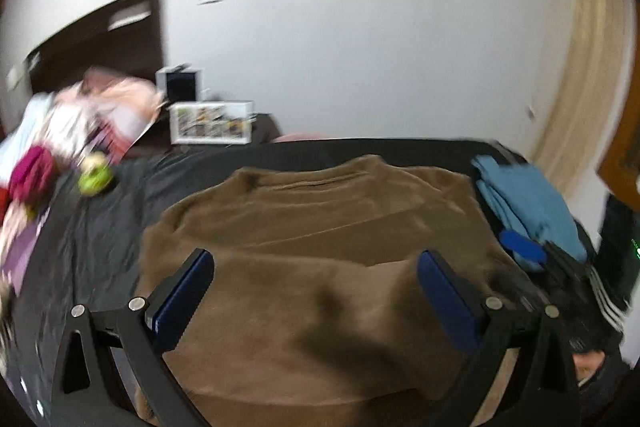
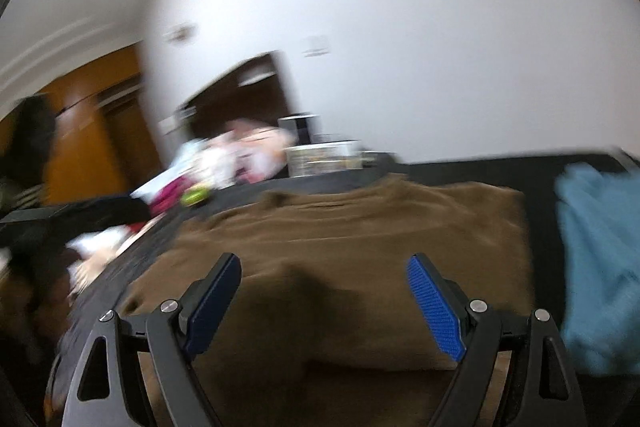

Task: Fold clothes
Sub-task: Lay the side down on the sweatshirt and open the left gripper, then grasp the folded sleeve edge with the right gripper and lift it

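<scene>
A brown sweater (image 1: 320, 247) lies partly folded on the black sheet (image 1: 112, 227), its collar toward the far wall. My left gripper (image 1: 316, 263) hovers open over the sweater's near half, nothing between its blue pads. In the right wrist view the same brown sweater (image 2: 340, 239) fills the middle, and my right gripper (image 2: 324, 267) is open above it, also holding nothing. The right gripper (image 1: 524, 251) shows in the left wrist view at the sweater's right edge, in a hand wearing a dark striped sleeve. Both views are blurred by motion.
A folded blue garment (image 1: 528, 203) lies right of the sweater, also seen as blue cloth (image 2: 600, 259). A heap of colourful clothes (image 1: 60, 147) and a green object (image 1: 94, 177) sit at the left. A white box (image 1: 212, 123) stands at the far edge by the wall.
</scene>
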Demonstrator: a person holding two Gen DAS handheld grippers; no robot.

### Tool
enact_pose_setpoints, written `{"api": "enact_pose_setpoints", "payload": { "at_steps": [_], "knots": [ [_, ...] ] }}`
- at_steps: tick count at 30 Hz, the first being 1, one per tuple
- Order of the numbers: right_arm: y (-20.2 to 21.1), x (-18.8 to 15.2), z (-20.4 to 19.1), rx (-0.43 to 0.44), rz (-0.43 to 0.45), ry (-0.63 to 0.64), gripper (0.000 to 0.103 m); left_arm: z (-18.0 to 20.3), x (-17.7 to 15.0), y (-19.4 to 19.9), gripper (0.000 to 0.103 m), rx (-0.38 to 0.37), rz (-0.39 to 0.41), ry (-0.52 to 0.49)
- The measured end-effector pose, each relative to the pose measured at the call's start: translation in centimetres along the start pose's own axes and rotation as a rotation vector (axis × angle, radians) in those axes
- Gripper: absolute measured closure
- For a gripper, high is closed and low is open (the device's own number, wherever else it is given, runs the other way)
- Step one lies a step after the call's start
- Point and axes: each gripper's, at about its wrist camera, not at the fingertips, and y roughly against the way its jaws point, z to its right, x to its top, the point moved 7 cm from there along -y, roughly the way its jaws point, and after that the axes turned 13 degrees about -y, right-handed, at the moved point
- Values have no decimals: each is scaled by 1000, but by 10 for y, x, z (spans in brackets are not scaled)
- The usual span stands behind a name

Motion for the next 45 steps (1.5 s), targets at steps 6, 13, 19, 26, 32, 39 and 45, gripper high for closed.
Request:
{"api": "enact_pose_setpoints", "payload": {
  "at_steps": [6,13,19,26,32,39,45],
  "knots": [
    [-1,-33,-75,106,-129,356,16,-58,-61,-25,1,68,-77,145],
    [-24,-29,10,-187,-223,133,16,-64,-93,-55,1,26,-128,184],
    [8,-12,92,-266,-178,-162,16,-68,-105,-65,1,14,-145,199],
    [11,-5,94,-78,-207,-248,16,-71,-107,-66,1,-8,-127,224],
    [-18,-13,97,-97,-259,-231,16,-71,-109,-67,1,-14,-123,230],
    [-36,-18,94,-140,-262,-146,47,-78,-108,-62,1,-34,-112,277],
    [-41,-23,78,-129,-275,-50,79,-113,-100,-49,1,-38,-119,400]
  ]
}}
